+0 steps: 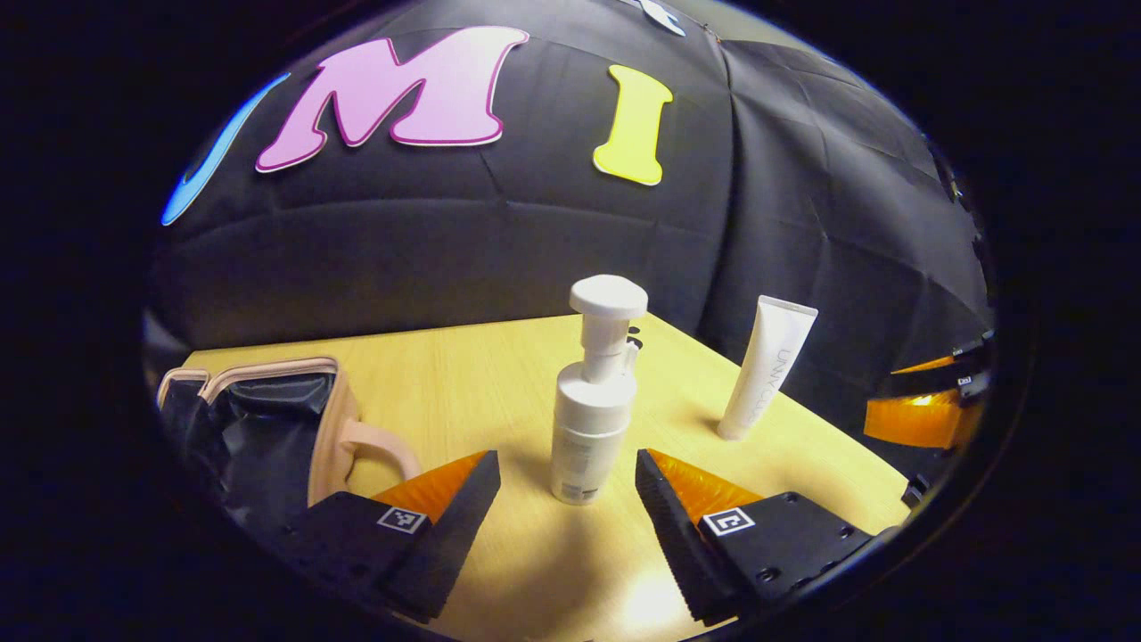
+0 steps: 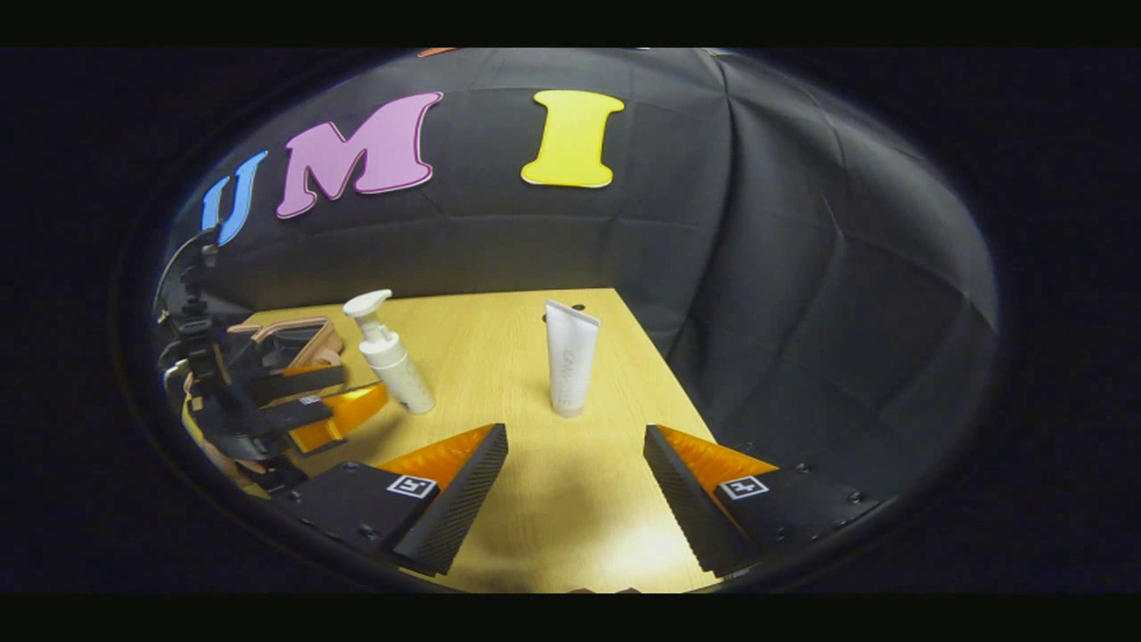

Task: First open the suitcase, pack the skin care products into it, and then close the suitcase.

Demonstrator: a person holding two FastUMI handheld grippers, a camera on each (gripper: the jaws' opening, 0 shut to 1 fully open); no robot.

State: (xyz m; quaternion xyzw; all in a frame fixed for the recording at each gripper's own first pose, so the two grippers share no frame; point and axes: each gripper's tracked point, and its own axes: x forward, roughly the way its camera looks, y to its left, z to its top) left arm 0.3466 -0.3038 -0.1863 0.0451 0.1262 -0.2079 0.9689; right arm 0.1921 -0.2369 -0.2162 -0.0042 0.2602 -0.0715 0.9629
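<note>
A white pump bottle [image 1: 595, 397] stands upright on the wooden table [image 1: 463, 374], just ahead of my left gripper [image 1: 568, 471], whose jaws are open with the bottle's base a little beyond the tips. A white tube [image 1: 767, 366] stands on its cap to the right, near the table's edge. The pink suitcase [image 1: 258, 419] lies open at the left, its dark lining showing. In the right gripper view my right gripper [image 2: 575, 444] is open, with the tube [image 2: 570, 358] standing straight ahead. The pump bottle [image 2: 389, 354], the left gripper [image 2: 343, 397] and the suitcase [image 2: 294, 343] are at its left.
The table's right edge [image 2: 664, 357] runs close beside the tube, with the black cloth wall behind and to the right. A hand [image 2: 218, 455] holds the left gripper at the far left of the right gripper view. The right gripper's orange finger [image 1: 918, 415] shows at the far right.
</note>
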